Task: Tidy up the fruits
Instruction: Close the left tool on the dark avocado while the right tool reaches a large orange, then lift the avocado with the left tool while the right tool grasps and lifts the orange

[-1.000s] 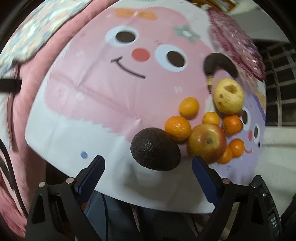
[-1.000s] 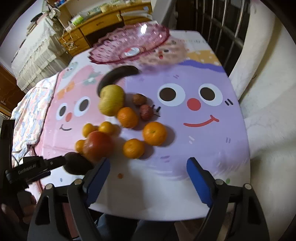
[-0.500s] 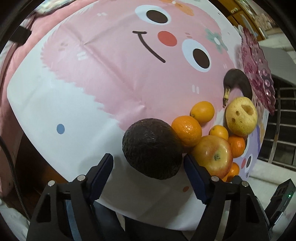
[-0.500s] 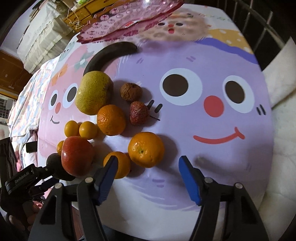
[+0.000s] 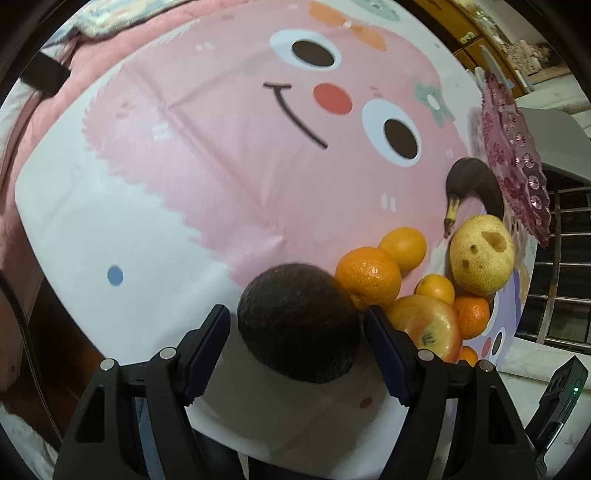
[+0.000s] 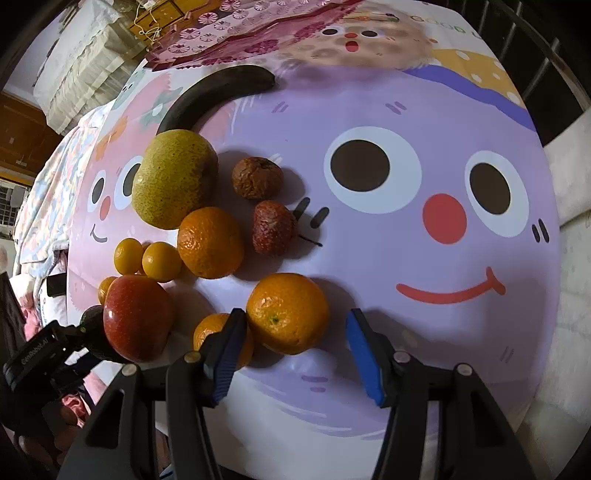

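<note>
A dark avocado (image 5: 299, 325) lies on the table between the fingers of my open left gripper (image 5: 297, 334); the right finger is close to it, the left stands apart. Beside it are oranges (image 5: 367, 277), a red apple (image 5: 428, 328), a yellow pear (image 5: 482, 254) and a black banana (image 5: 476, 184). My right gripper (image 6: 295, 341) is open around a large orange (image 6: 288, 312), its left finger touching or nearly touching it. In the right wrist view I also see the apple (image 6: 138, 317), pear (image 6: 173, 181), banana (image 6: 218, 94), another orange (image 6: 210, 242) and two shrivelled brown fruits (image 6: 258, 177).
A pink glass fruit dish (image 6: 251, 33) stands at the far end of the cartoon-print tablecloth (image 6: 424, 332); it also shows in the left wrist view (image 5: 517, 155). A metal railing (image 5: 561, 266) and white cushions flank the table. The left gripper's body (image 6: 40, 354) shows at lower left.
Both grippers have moved forward and lower toward the fruit. The left one's fingers have narrowed around the avocado; the right one's have narrowed around the large orange.
</note>
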A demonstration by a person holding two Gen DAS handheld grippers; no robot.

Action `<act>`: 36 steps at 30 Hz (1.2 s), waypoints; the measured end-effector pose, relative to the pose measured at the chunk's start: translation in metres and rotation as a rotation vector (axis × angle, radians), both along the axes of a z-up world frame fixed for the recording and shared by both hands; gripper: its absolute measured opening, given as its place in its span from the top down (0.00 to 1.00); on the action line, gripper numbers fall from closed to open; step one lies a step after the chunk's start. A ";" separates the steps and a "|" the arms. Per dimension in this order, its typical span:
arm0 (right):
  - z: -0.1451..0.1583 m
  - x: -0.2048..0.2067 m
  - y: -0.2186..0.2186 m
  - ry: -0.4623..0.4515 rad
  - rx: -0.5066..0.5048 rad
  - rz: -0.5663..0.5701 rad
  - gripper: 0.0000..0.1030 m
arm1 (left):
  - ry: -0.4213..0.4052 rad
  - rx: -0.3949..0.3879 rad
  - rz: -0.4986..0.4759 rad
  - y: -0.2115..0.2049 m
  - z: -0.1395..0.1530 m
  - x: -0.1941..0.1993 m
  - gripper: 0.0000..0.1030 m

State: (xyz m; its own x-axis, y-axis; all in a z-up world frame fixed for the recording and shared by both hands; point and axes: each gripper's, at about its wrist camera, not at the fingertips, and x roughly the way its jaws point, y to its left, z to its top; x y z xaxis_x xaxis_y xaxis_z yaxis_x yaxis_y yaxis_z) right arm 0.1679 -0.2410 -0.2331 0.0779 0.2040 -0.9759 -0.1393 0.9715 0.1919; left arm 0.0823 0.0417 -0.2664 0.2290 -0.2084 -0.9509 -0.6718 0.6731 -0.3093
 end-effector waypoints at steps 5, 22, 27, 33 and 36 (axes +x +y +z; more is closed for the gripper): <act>0.001 0.003 0.008 -0.055 -0.052 0.024 0.46 | -0.029 0.003 -0.015 0.005 0.003 0.006 0.33; -0.003 0.014 0.032 -0.062 -0.109 -0.046 0.58 | 0.011 -0.046 -0.219 0.021 0.009 0.023 0.44; 0.010 0.014 0.033 -0.083 -0.110 -0.076 0.58 | -0.022 -0.014 -0.303 0.024 0.033 0.031 0.44; 0.038 0.012 0.026 -0.118 -0.098 -0.095 0.58 | -0.090 0.035 -0.394 0.025 0.077 0.047 0.44; 0.055 0.013 0.023 -0.144 -0.087 -0.096 0.58 | -0.133 0.067 -0.441 0.022 0.101 0.058 0.44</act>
State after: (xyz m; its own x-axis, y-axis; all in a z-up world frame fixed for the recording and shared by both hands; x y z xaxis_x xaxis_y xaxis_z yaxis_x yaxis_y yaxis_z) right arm 0.1811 -0.2177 -0.1778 0.2332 0.1040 -0.9669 -0.0649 0.9937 0.0912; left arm 0.1406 0.0635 -0.1655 0.2533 -0.2524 -0.9339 -0.2742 0.9071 -0.3195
